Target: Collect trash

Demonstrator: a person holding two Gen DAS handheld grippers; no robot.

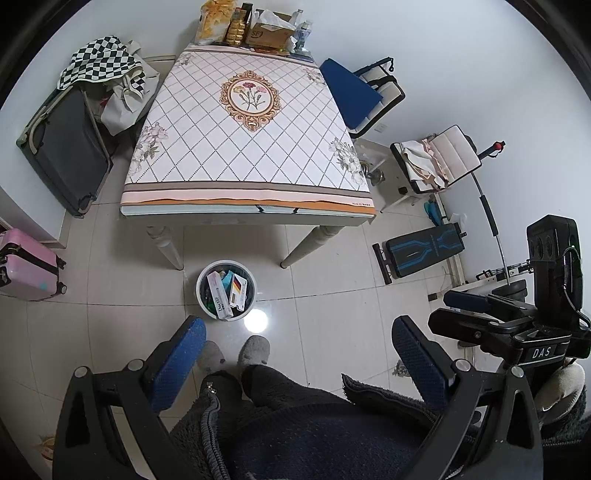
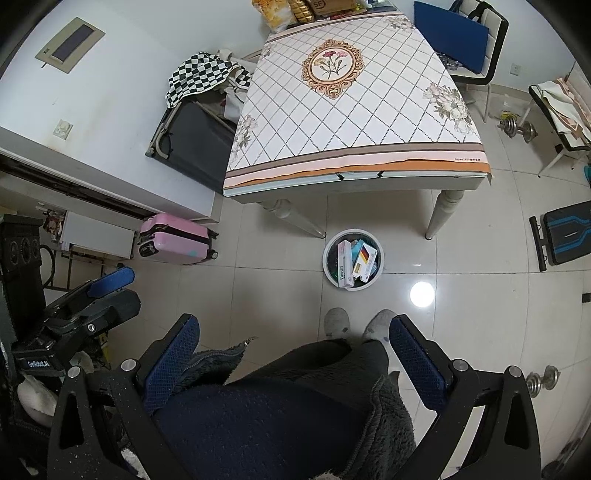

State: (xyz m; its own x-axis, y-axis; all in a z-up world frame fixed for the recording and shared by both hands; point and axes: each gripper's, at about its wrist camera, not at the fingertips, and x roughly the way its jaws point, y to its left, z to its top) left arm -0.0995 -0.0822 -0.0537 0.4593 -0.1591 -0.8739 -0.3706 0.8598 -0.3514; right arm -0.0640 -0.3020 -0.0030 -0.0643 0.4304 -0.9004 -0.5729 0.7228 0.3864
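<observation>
A round white trash bin (image 1: 207,306) stands on the floor in front of the table; it holds several flat boxes, among them a white "Doctor" box (image 1: 219,297). The bin also shows in the right wrist view (image 2: 330,275). My left gripper (image 1: 297,339) is open and empty, held high over the person's lap, well back from the bin. My right gripper (image 2: 291,338) is open and empty too, at about the same height. In the left wrist view the right gripper (image 1: 517,325) shows at the right edge.
A table with a diamond-patterned cloth (image 1: 247,140) carries snack bags and a cardboard box (image 1: 271,31) at its far edge. A pink suitcase (image 2: 177,238), a dark suitcase (image 1: 62,147), chairs (image 1: 365,96), a bench (image 1: 424,251) and dumbbells (image 2: 517,127) surround it. Slippered feet (image 1: 236,354) stand near the bin.
</observation>
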